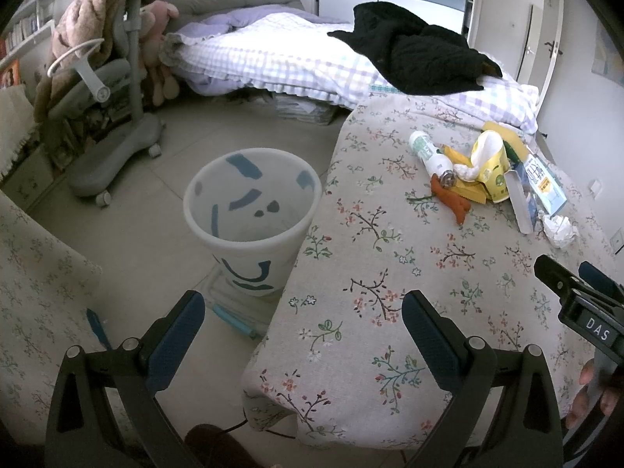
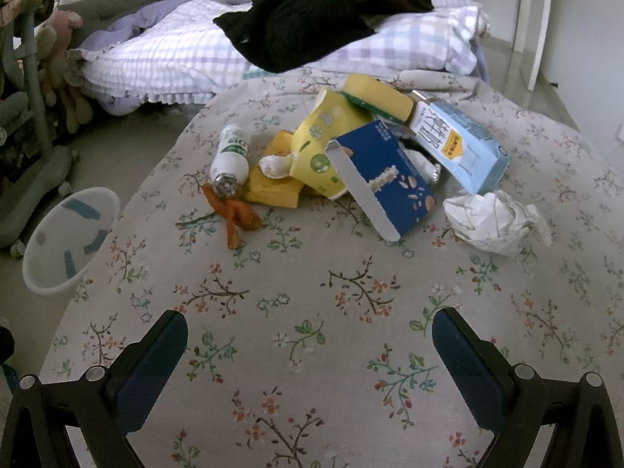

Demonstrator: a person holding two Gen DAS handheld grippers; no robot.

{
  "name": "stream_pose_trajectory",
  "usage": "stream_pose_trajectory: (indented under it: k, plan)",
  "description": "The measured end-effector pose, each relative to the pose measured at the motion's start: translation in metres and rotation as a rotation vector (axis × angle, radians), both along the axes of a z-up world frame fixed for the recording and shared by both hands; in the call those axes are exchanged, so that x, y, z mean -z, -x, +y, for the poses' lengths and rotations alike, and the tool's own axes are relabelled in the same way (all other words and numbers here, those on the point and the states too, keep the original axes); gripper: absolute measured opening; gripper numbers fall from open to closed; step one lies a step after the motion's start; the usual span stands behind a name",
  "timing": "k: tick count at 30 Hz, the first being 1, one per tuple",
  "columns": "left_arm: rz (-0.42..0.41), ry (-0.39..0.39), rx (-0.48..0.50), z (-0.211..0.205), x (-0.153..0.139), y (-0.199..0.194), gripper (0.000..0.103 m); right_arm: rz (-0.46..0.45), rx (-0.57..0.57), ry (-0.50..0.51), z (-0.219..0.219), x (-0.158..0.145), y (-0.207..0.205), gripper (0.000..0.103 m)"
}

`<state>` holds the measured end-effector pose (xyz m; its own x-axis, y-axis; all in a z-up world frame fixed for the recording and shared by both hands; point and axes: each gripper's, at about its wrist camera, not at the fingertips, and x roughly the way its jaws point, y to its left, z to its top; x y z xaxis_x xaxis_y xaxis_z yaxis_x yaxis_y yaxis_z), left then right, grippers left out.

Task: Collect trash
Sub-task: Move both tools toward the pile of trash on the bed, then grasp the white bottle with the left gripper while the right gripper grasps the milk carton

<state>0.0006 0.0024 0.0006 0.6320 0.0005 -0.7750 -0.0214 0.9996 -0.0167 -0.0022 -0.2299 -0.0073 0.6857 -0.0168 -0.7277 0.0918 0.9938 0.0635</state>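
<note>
Your left gripper (image 1: 302, 318) has its jaws wide apart and empty, hanging over the near left edge of the counter (image 1: 390, 273), which carries a floral cloth. Your right gripper (image 2: 310, 337) likewise stands with jaws spread, nothing between them, above bare cloth on the near side.

The trash sits in one heap toward the far side of the counter, well apart from both grippers. Findings in the heap:
- a white bottle (image 2: 230, 156) lying on its side at the left, foil end facing near;
- orange peel (image 2: 234, 214) just near of the bottle;
- a yellow paper cup (image 2: 319, 148), tipped over, with tissue at its mouth;
- a dark blue carton (image 2: 390, 179) with its flap open, leaning against the cup;
- a light blue carton (image 2: 460, 144) on its right;
- a yellow sponge (image 2: 378, 95) on top at the far side;
- crumpled white paper (image 2: 495, 222) at the right, just beside the cartons.

The white bin (image 1: 249, 218) stands upright on the floor, just left of the counter. A bed (image 1: 292, 54) with a black garment (image 1: 413, 54) lies beyond.
</note>
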Motion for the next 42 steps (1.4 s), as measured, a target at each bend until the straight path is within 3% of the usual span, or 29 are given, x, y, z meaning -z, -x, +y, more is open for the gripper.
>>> stream_pose_trajectory:
  k: [17, 42]
  plan:
    - [0.001, 0.020, -0.004, 0.007, -0.001, 0.000, 0.102, 0.007, -0.003, -0.017, 0.004, -0.001, -0.002, 0.103]
    - [-0.014, 0.077, -0.086, 0.026, -0.027, -0.022, 0.102, 0.079, -0.062, -0.078, -0.006, -0.070, -0.028, 0.103]
